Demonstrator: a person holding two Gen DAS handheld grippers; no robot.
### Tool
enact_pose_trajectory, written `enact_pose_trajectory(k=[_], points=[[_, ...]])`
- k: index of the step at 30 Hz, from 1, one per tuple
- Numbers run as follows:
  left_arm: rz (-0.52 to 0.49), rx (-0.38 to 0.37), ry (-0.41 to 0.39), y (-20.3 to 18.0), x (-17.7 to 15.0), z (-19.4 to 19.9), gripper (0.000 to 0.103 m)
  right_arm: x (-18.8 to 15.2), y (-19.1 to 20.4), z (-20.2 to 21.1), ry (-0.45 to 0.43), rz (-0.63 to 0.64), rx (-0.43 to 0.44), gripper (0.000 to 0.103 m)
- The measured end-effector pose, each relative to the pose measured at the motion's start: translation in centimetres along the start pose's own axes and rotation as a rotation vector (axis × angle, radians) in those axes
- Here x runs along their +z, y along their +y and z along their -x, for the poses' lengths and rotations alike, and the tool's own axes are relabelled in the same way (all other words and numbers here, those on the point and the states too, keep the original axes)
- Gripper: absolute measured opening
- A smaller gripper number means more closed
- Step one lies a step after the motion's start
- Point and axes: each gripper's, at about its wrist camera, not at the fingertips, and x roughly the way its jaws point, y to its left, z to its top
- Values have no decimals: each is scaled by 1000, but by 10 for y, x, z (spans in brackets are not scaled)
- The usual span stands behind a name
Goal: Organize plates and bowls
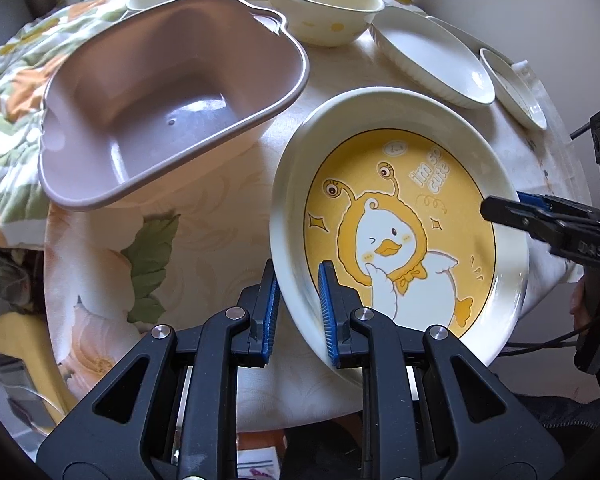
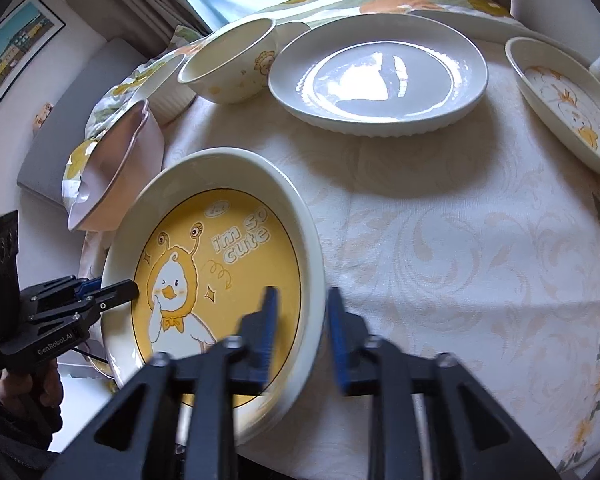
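My left gripper (image 1: 298,312) is clamped on the near-left rim of the duck plate (image 1: 400,220), one blue pad inside the rim and one outside; the plate sits tilted on the floral tablecloth (image 1: 204,208), just beside the pink tub (image 1: 160,100). My right gripper (image 2: 300,332) straddles the opposite rim with its jaws parted, the pads blurred and apparently clear of the rim, so I read it as released. Beyond the plate: a cream bowl (image 2: 232,68), a ribbed white plate (image 2: 380,72) and a small flower-print dish (image 2: 568,104), each standing apart on the cloth.
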Motion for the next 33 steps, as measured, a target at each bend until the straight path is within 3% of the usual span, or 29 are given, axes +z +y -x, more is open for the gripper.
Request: enact_pose_trajectory(k=[2,4,6,8,10,17,22,23,25,26,29,33], points=[[1,0,1,-1,0,-1,17,-1,0,0,6,-11,3,81],[-2,0,0,-3,0,-2,20,-2,0,0,3,-17,-8,81],[-4,-2,6,-3,-1,-3,32,-4,0,2,-8,-19,-14,81],[-3,3,2,-4,-3,-4,78,-5,-1,3,-4,-25,-12,81],[5,14,-19,-6,-6,-1,88,-7,-2,4,1,-26,-10,81],[-6,32,-59,-7,-10,31,88,-8,-3,31,-37,-46,-9,81],[-37,36,-241,-22,11,100,88,3,-5,84,-143,-58,-24,81],[-39,39,-279,-25,16,110,92,7,-6,94,-167,-62,-25,81],[-40,61,-370,-34,31,130,103,18,-7,115,-226,-61,-36,90],[-40,64,-402,-38,38,136,103,24,-8,129,-276,-43,-49,101],[-43,18,-389,-49,67,133,103,43,-11,154,-334,23,-99,102],[5,-28,-352,-67,91,122,103,74,-32,160,-267,65,-166,103]])
